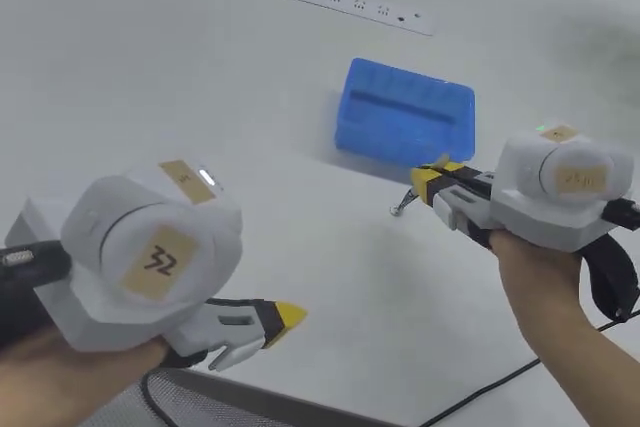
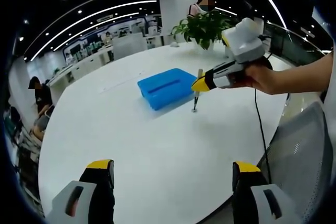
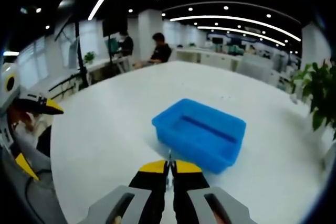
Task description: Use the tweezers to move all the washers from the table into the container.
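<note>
Two grippers hover over the white table (image 1: 200,97). We see the right gripper (image 1: 420,187) with its jaws pressed together on the tweezers (image 1: 403,205), which point down at the tabletop just beside the near wall of the blue container (image 1: 405,112). Their tip seems to touch the surface, though it is too small to be sure. The left gripper (image 1: 265,332) sits low and well apart, jaws spread wide, holding nothing.

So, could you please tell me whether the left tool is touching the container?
Apart. The left gripper view shows a wide stretch of bare table between the open left tool and the container.
</note>
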The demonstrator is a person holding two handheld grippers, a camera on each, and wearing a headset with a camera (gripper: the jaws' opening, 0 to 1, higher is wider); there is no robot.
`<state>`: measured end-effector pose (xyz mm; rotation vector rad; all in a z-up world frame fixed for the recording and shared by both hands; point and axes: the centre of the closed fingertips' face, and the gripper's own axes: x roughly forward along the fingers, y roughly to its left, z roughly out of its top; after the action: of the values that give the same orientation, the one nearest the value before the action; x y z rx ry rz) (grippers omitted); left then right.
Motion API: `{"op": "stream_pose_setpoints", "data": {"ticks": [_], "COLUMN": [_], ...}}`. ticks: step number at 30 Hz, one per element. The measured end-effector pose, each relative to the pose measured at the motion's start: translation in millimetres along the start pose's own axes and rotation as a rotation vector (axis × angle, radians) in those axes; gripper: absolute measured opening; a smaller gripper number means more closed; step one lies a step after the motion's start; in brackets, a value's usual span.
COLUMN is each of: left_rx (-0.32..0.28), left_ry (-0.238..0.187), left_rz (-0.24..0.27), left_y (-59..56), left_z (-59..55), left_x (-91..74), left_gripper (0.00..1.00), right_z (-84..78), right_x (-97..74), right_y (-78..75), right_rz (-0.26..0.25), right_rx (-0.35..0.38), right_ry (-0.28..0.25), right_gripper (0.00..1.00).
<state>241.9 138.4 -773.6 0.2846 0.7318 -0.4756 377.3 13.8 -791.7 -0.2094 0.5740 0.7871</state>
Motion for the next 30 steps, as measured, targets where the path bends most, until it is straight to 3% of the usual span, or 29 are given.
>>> {"op": "stream_pose_setpoints", "data": {"ticks": [4,9,19,30], "left_rx": [0.002,0.006,0.014,0.013], "left_ry": [-0.004,-0.004,-0.009,-0.012], "left_rz": [0.004,0.01,0.007,0.005], "left_y": [1.5,3.0,0.6,0.0], "left_z": [1.3,1.3,3.6,4.3], "left_x": [-1.2,-2.4,-2.5,-2.3], "left_gripper": [0.95,0.95,0.95,0.95], "right_z": [-0.4,0.4,21.5,50.9], "right_x": [-0.8,-3.3,-19.5,-29.1], "right_y": [0.9,-2.5,-8.1,-16.1], "right_rz": [-0.005,-0.008,0.001,-0.002], "right_rx": [-0.008,0.034,0.109,0.102], "right_ry": [0.02,0.032,-0.011,-0.065], "right_gripper": [0.0,0.0,0.0,0.0]}}
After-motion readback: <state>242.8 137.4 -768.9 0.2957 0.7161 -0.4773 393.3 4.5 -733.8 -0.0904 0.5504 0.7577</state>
